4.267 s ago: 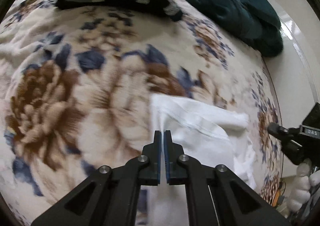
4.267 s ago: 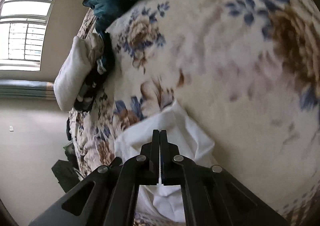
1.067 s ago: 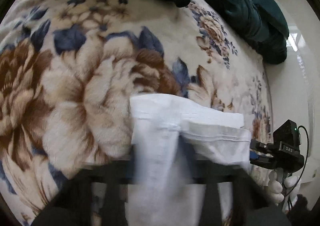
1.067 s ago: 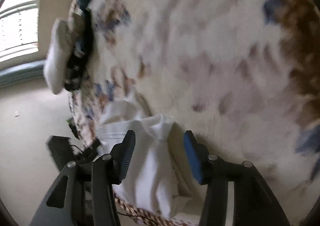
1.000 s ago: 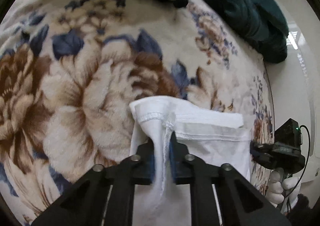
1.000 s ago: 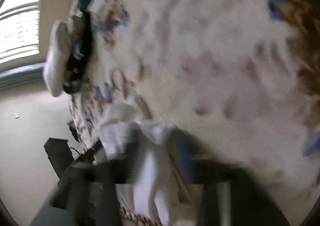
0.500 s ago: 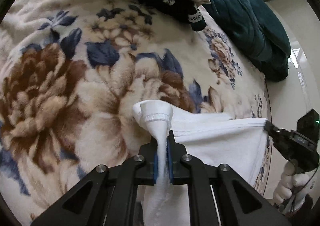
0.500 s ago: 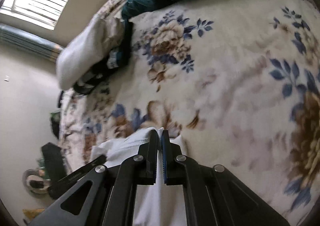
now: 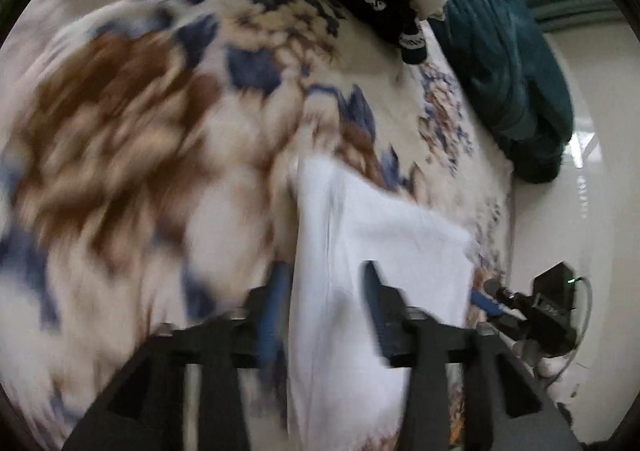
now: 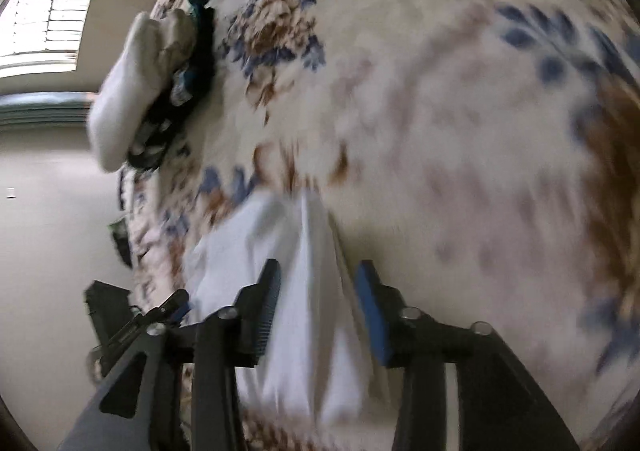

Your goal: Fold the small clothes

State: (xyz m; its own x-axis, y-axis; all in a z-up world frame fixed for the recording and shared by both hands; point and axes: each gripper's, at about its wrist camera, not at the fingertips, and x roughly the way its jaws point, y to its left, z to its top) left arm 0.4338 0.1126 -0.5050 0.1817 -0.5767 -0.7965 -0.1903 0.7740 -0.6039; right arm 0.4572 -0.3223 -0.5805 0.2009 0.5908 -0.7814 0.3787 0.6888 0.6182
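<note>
Left wrist view: white garment point(image 9: 380, 247) near floral blanket's point(image 9: 132, 123) edge, left gripper point(image 9: 324, 303) and right gripper point(image 10: 316, 291) both released, likely to slump unfolded.

A small white garment point(image 9: 372, 251) lies on the floral blanket near its edge; it is plain, soft cotton-like cloth, partly folded with layers overlapping; one narrow end reaches up the blanket and shows a lengthwise crease; a fold ridge point(image 10: 316, 251) runs along its middle in the right wrist view; its lower part hangs blurred toward the blanket's edge.
</note>
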